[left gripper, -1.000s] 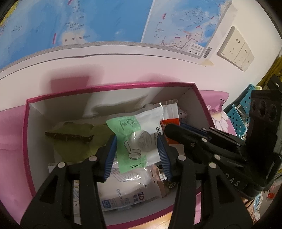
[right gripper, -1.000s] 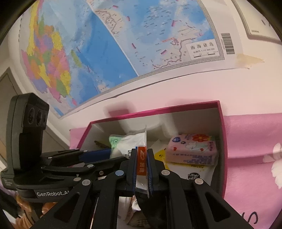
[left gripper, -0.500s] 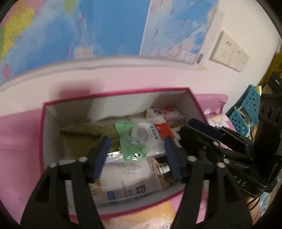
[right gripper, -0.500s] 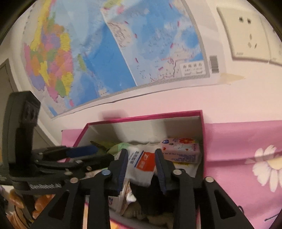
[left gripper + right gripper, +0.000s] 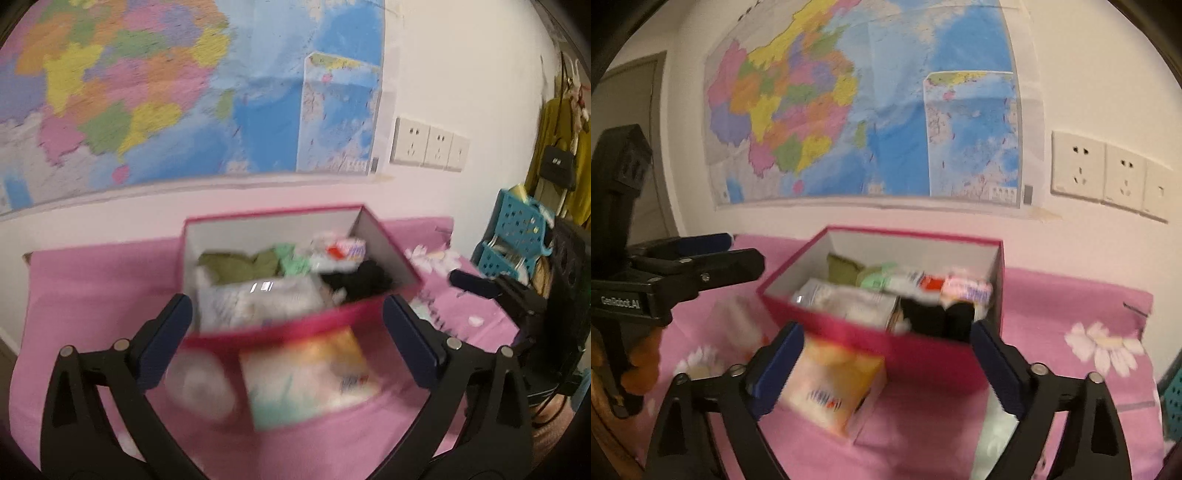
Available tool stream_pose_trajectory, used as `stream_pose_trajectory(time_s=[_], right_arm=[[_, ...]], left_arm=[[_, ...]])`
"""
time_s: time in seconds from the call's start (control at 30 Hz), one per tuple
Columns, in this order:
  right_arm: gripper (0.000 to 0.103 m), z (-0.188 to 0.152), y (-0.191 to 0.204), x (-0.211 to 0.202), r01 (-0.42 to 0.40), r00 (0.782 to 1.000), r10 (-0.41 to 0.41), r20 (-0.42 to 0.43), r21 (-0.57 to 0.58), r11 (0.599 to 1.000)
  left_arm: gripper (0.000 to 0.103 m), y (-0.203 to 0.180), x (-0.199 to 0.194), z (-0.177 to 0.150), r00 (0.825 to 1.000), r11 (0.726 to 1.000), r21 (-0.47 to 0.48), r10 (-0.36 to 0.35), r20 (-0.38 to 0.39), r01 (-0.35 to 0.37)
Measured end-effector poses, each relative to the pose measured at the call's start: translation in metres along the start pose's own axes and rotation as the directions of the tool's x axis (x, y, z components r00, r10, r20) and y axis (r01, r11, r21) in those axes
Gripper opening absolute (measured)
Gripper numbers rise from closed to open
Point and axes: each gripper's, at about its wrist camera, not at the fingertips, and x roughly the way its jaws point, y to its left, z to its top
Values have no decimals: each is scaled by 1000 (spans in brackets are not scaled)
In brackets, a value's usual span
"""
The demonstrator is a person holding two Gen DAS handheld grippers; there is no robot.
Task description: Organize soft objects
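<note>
A magenta box [image 5: 295, 325] [image 5: 886, 341] stands on the pink cloth, filled with soft packets: an olive cloth [image 5: 240, 264], a white cotton-pad bag [image 5: 258, 299] [image 5: 849, 301], a green-and-white pouch [image 5: 295, 258], a black item [image 5: 360, 278] [image 5: 938, 317] and a pink tissue pack [image 5: 967, 290]. My left gripper [image 5: 288, 343] is back from the box, jaws opening wide, nothing between them. My right gripper [image 5: 886, 369] is likewise pulled back, jaws opening, empty. A yellow-and-white tissue package [image 5: 306, 376] [image 5: 834, 384] lies in front of the box.
A round clear container [image 5: 199, 384] sits left of the tissue package. A wall map [image 5: 868, 122] and sockets [image 5: 1108, 173] are behind the box. Teal baskets [image 5: 517, 236] stand at the right. The pink flowered cloth [image 5: 1071, 314] covers the surface.
Both grippers let go of their packets inside the box, spread their jaws wide and drew back from it. The packets now lie in the box.
</note>
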Motion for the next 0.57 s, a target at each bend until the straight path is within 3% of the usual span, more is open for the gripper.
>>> stream_pose_trajectory(time_s=[0.23, 0.57], right_arm=[[99, -33, 19, -14, 8, 1000, -7, -26, 31, 999], [99, -54, 36, -17, 31, 998, -29, -60, 26, 999]], left_arm=[[103, 4, -13, -54, 993, 995, -10, 99, -66, -100], [103, 5, -17, -84, 982, 988, -38, 147, -120, -152]])
